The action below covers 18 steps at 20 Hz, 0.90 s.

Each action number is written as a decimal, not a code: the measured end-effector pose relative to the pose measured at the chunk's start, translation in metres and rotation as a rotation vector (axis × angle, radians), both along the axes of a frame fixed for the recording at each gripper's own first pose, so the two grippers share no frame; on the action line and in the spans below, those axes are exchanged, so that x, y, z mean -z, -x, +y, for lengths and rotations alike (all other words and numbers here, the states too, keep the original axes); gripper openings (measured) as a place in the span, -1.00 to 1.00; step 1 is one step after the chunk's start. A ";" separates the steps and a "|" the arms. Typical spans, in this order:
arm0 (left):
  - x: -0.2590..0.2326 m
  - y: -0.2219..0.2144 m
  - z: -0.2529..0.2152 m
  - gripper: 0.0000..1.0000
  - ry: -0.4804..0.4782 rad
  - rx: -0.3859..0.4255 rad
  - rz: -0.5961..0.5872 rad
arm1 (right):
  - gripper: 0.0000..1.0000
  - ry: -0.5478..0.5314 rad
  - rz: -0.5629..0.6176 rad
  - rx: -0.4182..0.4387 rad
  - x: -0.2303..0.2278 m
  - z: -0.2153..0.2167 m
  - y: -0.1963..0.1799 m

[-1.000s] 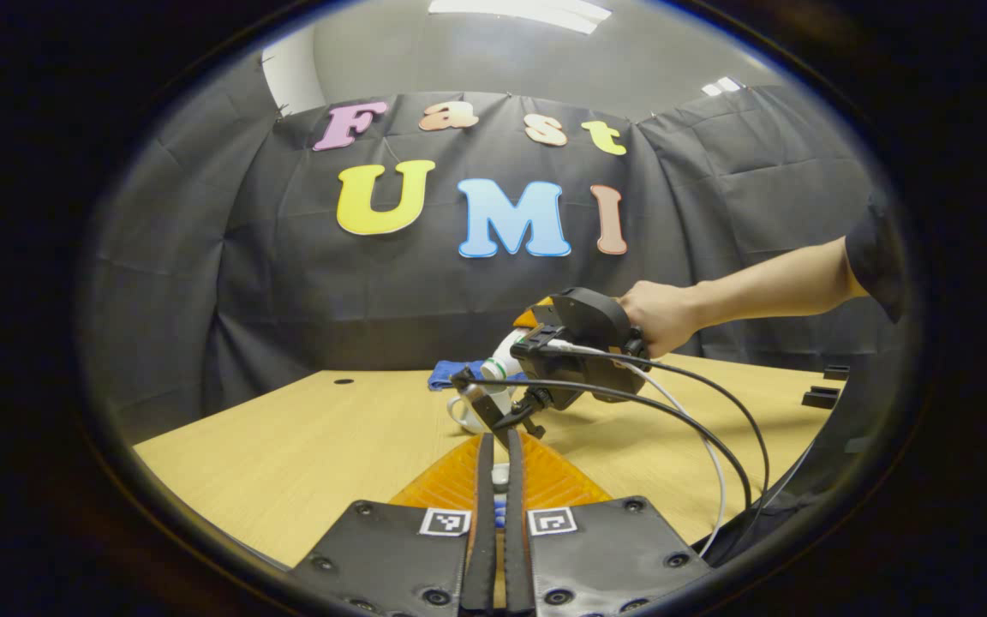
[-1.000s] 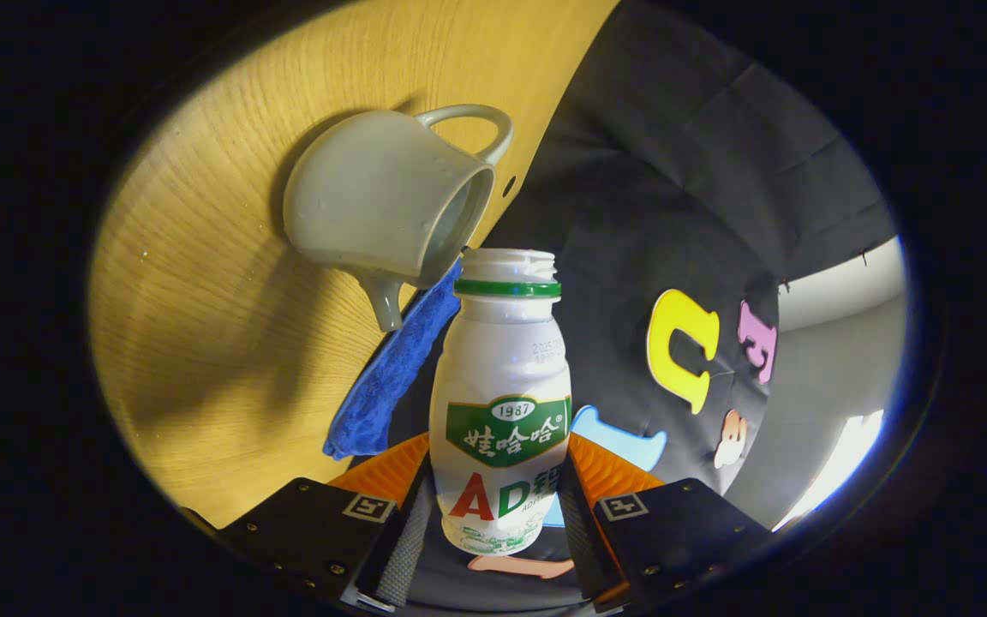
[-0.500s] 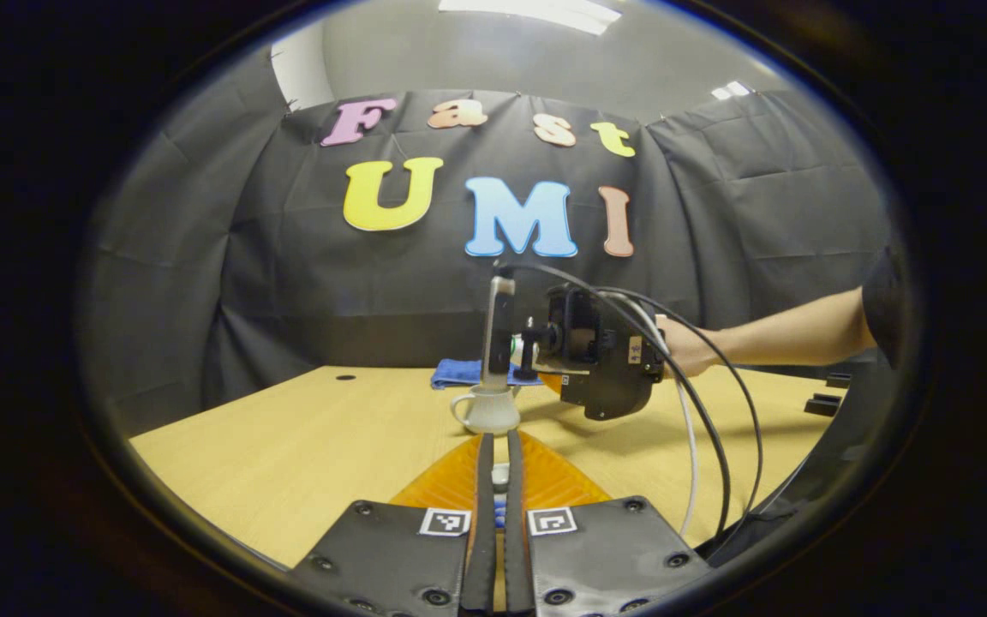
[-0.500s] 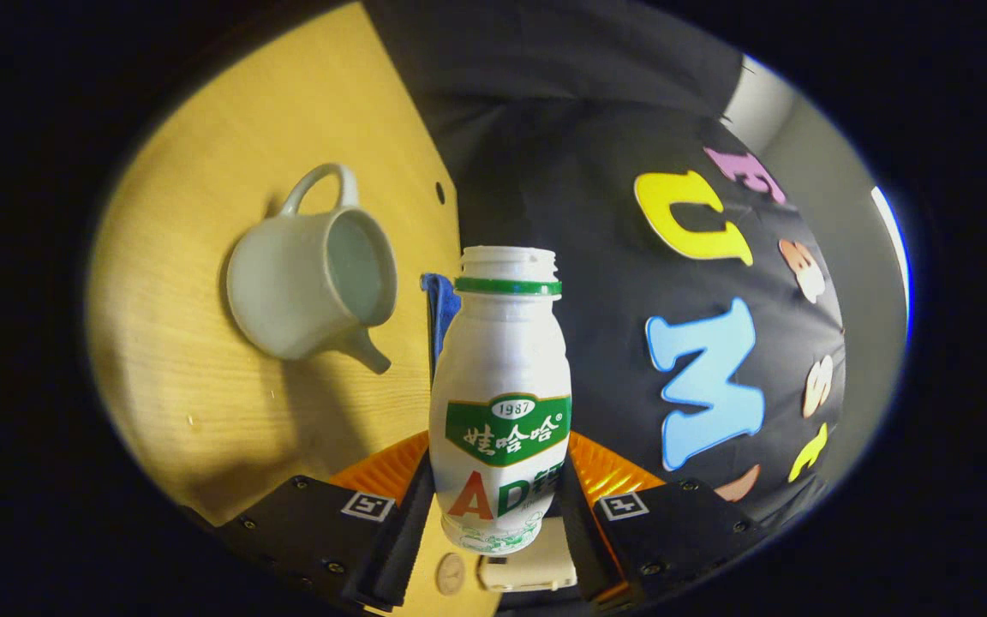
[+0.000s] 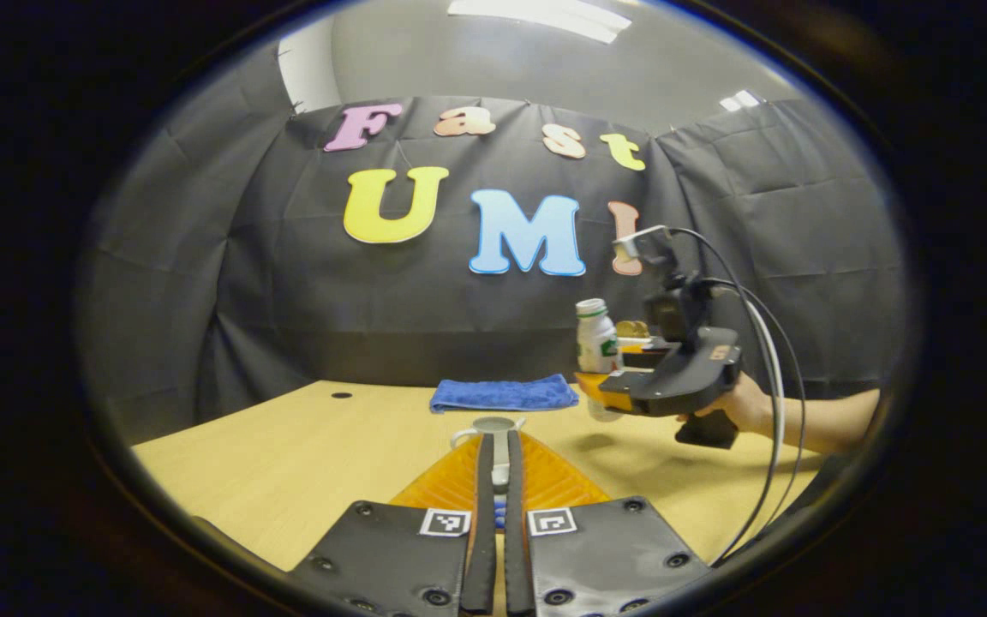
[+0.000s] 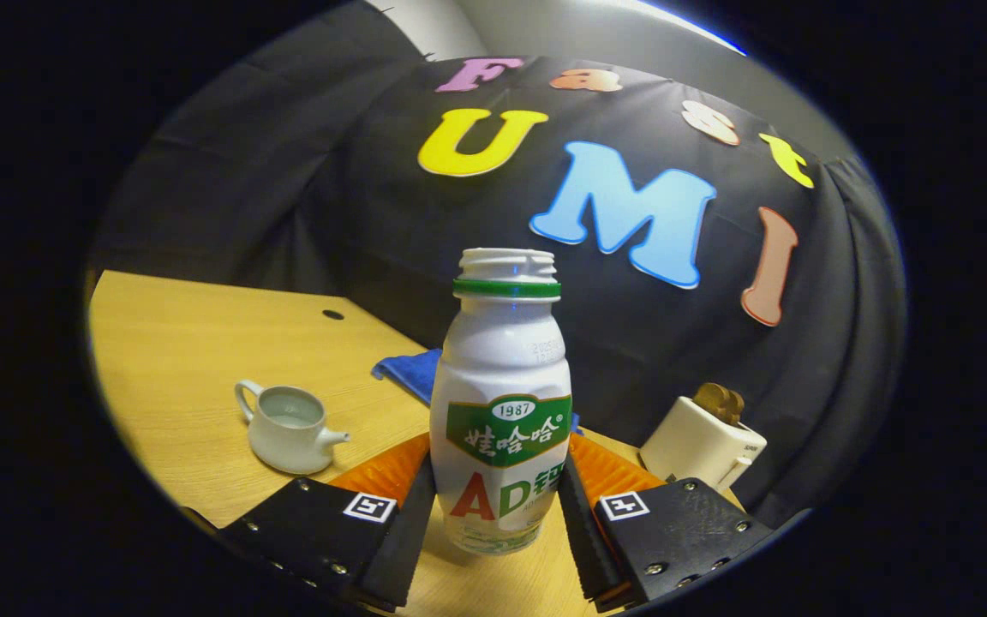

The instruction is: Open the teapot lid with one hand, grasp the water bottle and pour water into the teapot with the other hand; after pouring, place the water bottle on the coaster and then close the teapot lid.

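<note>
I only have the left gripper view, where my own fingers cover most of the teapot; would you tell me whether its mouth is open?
Observer: Yes; in the right gripper view the teapot stands upright on the table with no lid on it.
Operator: Thank you. Is the bottle capped?
Observer: No. The water bottle has a bare threaded neck and is upright in the right gripper, with both fingers pressing its sides.
Operator: Is anything standing near it?
Observer: A white boxy appliance stands to the bottle's right, by the wall.
</note>
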<state>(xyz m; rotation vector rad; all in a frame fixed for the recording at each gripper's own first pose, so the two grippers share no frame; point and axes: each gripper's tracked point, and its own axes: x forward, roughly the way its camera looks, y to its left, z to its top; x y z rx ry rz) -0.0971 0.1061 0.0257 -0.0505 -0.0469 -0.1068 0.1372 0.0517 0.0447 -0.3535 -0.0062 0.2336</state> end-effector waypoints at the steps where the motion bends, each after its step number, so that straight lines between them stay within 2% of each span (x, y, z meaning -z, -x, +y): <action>1: -0.001 -0.010 0.002 -0.71 0.002 -0.008 0.002 | 0.43 -0.043 -0.003 0.016 -0.001 -0.012 -0.001; 4: -0.011 -0.046 -0.002 -0.71 0.050 -0.002 0.020 | 0.43 -0.171 -0.012 0.074 -0.001 -0.047 -0.004; 7: -0.026 -0.084 -0.010 -0.71 0.093 0.010 0.028 | 0.43 -0.244 -0.007 0.107 -0.010 -0.074 -0.005; 13: -0.040 -0.144 -0.026 -0.71 0.055 0.006 0.040 | 0.43 -0.397 -0.006 0.173 -0.020 -0.116 -0.004; 18: -0.026 -0.182 -0.035 -0.71 0.012 -0.006 0.057 | 0.42 -0.398 -0.024 0.202 -0.022 -0.125 -0.002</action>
